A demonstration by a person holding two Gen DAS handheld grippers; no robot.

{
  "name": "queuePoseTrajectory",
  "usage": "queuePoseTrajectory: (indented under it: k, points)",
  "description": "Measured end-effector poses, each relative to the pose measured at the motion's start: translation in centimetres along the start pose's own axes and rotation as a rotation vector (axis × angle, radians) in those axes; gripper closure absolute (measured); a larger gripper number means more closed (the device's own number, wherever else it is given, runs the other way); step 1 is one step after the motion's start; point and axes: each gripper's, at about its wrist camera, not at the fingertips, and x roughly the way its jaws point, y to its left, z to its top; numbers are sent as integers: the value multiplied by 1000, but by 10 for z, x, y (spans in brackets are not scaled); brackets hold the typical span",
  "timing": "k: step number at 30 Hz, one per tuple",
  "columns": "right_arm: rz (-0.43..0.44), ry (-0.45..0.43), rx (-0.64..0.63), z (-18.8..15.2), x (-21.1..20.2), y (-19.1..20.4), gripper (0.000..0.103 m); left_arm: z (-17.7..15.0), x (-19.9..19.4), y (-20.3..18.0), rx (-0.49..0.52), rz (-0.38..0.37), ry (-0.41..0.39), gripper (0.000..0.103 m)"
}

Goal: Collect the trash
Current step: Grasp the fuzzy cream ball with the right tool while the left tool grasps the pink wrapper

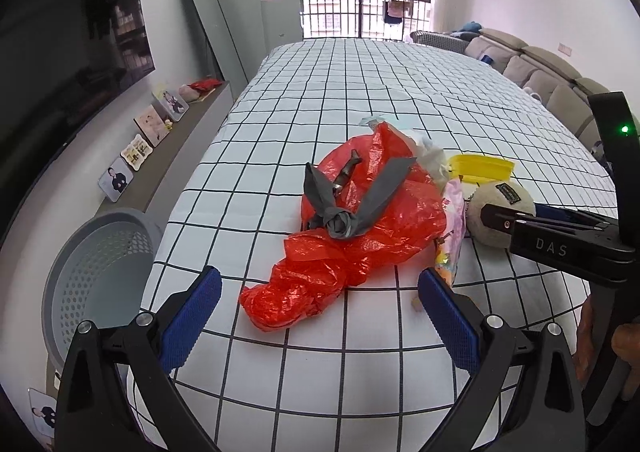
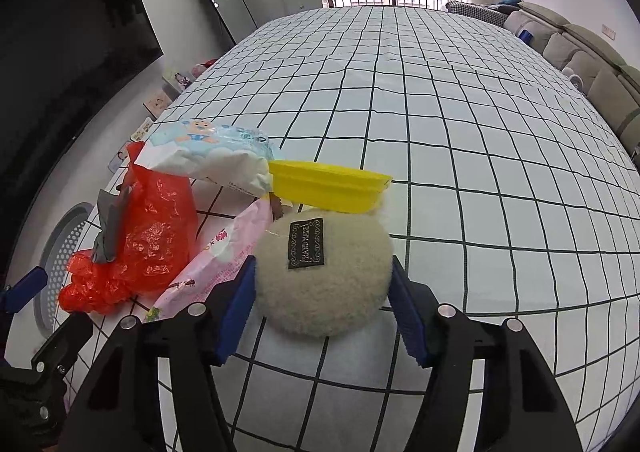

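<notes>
A crumpled red plastic bag (image 1: pixel 352 228) lies on the checked table, with a knotted grey strip (image 1: pixel 344 212) on top. My left gripper (image 1: pixel 320 316) is open, its blue pads either side of the bag's near end. Behind are a white-blue wrapper (image 2: pixel 212 156), a pink wrapper (image 2: pixel 224 256) and a yellow tray (image 2: pixel 328 188). A round cream plush pouch (image 2: pixel 324 272) with a black label sits between the blue pads of my right gripper (image 2: pixel 324 312); both pads touch its sides. The right gripper also shows in the left wrist view (image 1: pixel 516 220).
A grey perforated basket (image 1: pixel 100 272) stands on the floor left of the table (image 1: pixel 360 92). A low shelf with photo frames (image 1: pixel 148 132) and a TV run along the left wall. A sofa (image 1: pixel 552 80) lies at the right.
</notes>
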Motion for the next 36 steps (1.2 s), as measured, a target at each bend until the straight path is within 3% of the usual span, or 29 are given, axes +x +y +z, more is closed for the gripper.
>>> queuePoseTrajectory:
  k: [13,21,32,36]
  points:
    - [-13,-81,116,-55,-74,-44,42,0,16,-46,48,-44,32,6]
    - [38,-101,150,-72,-89,-58,42,-8,23,-71,79,-66,41,6]
    - [66,-122,212,-85,-94,-88,42,-17,19,-114,146,-162,62,6]
    - [74,-125,227,-88,-92,-93,42,-14,22,-114,149,-126,62,6]
